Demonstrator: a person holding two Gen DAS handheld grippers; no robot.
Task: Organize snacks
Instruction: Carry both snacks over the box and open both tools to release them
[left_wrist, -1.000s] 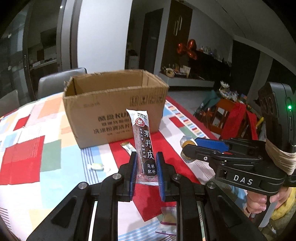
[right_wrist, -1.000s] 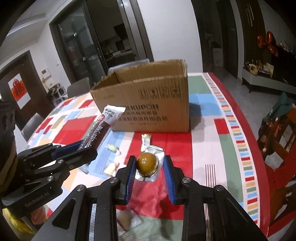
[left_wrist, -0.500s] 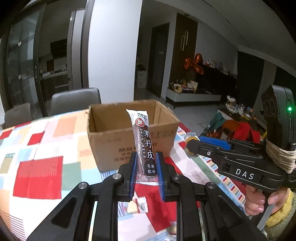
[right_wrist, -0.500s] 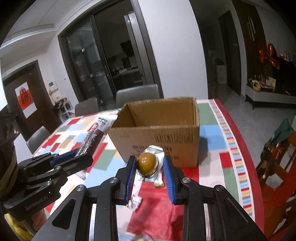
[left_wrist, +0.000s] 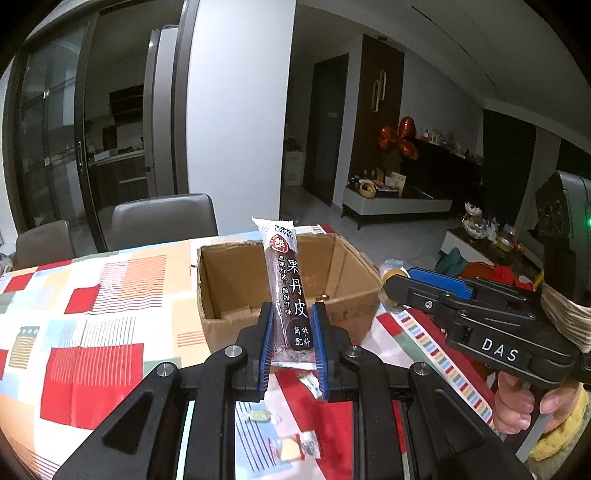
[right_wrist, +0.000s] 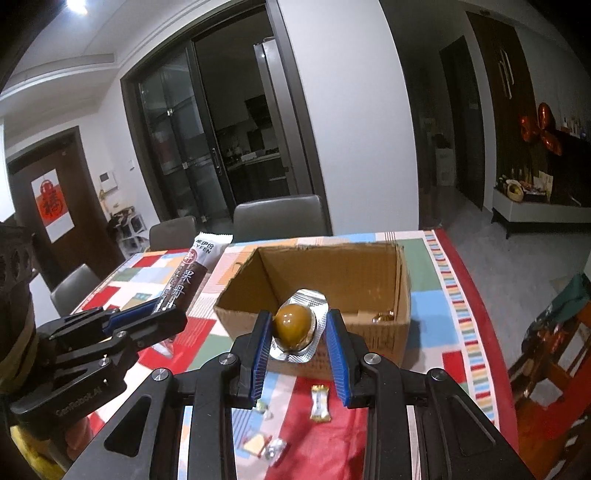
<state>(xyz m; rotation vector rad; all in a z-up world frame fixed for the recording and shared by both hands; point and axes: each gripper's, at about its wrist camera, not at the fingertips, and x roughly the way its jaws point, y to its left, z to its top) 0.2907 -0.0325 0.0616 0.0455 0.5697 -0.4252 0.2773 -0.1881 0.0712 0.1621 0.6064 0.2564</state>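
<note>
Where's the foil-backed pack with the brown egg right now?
The foil-backed egg pack is clamped between the right gripper fingers, centre of the right wrist view, held up in front of the open cardboard box, above loose sweets on the patchwork tablecloth.

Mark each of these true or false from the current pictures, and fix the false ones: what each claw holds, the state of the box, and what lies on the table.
1. The left claw grips a long dark snack stick upright. True.
2. The right claw is empty. False: it is shut on a foil-packed brown egg.
3. The cardboard box is closed with tape. False: its top is open.
4. Small wrapped candies lie on the tablecloth in front of the box. True.
5. The box is full to the brim. False: its floor is mostly bare, with one small item in a corner.
</note>
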